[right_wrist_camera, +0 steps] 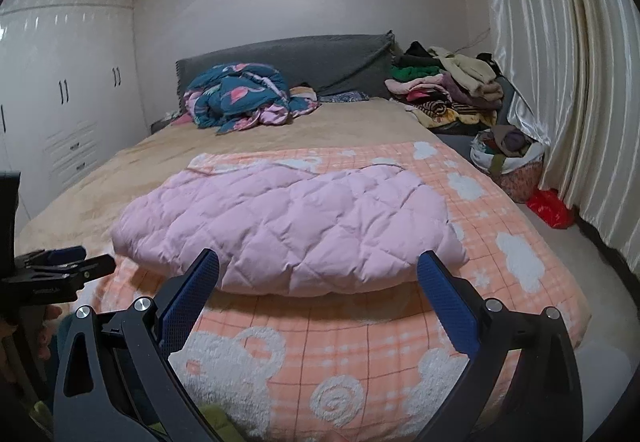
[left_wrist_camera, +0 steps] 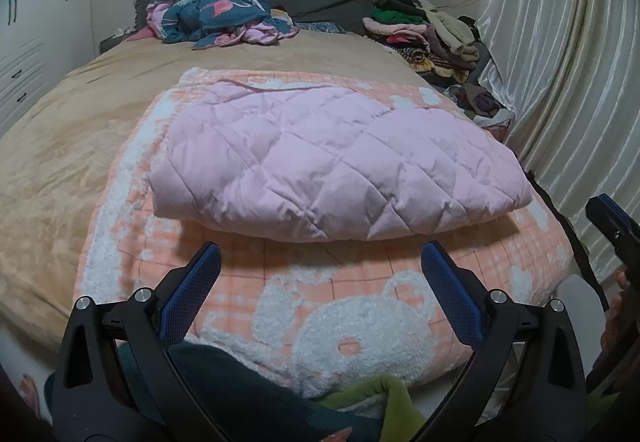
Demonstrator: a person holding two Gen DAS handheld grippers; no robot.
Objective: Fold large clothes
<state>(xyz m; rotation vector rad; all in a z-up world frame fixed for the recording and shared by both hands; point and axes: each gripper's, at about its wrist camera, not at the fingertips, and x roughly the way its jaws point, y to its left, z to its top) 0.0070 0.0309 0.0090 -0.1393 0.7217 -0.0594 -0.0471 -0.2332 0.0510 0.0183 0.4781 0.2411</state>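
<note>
Quilt (left_wrist_camera: 328,158) lies folded on the blanket (left_wrist_camera: 360,274); both grippers, left (left_wrist_camera: 320,262) and right (right_wrist_camera: 318,270), are held spread, empty. Near corners should be pinched together, evenly.

The pink quilted garment (left_wrist_camera: 320,162) hides its own lower layers and part of the peach bear blanket (left_wrist_camera: 360,322) beneath, the clothes pile (left_wrist_camera: 432,38) is too jumbled to sort, and the right gripper (left_wrist_camera: 612,226) is cut off at the left view's edge.
</note>
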